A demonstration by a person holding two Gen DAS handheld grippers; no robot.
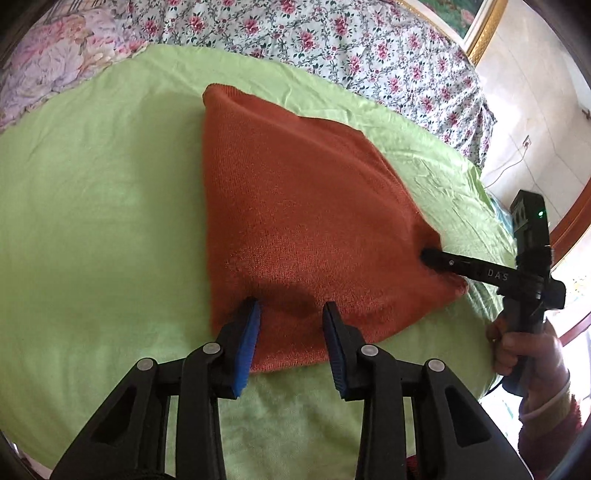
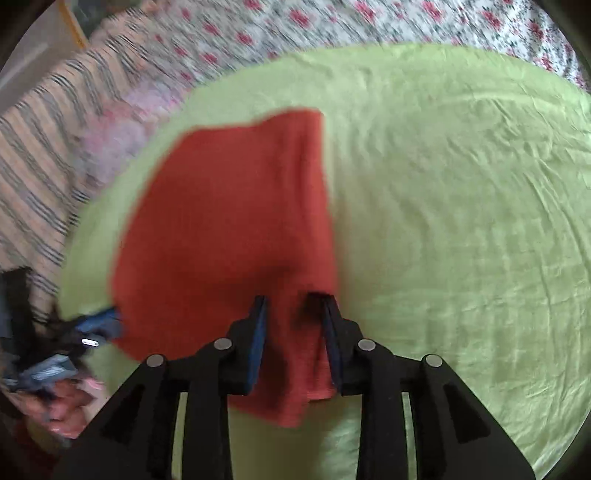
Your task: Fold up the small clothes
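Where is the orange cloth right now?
The orange cloth lies folded on the green sheet, just ahead of both grippers in both wrist views.

Bed (image 1: 406, 48) in floral sheet, wrinkly green cloth (image 1: 92, 221) spread on top, folded rust-orange knit (image 1: 295, 206) lying flat on green.

A green sheet (image 1: 92, 221) lies over a floral bedspread (image 1: 332, 40); a gilt-framed picture (image 1: 476, 26) leans behind.

The right view is smeared with motion blur. Left of the right tool (image 2: 293, 306), the left tool (image 2: 99, 323) is a blur cut by the edge. The garment's (image 2: 229, 221) near hem hides behind the fingers (image 2: 258, 332).
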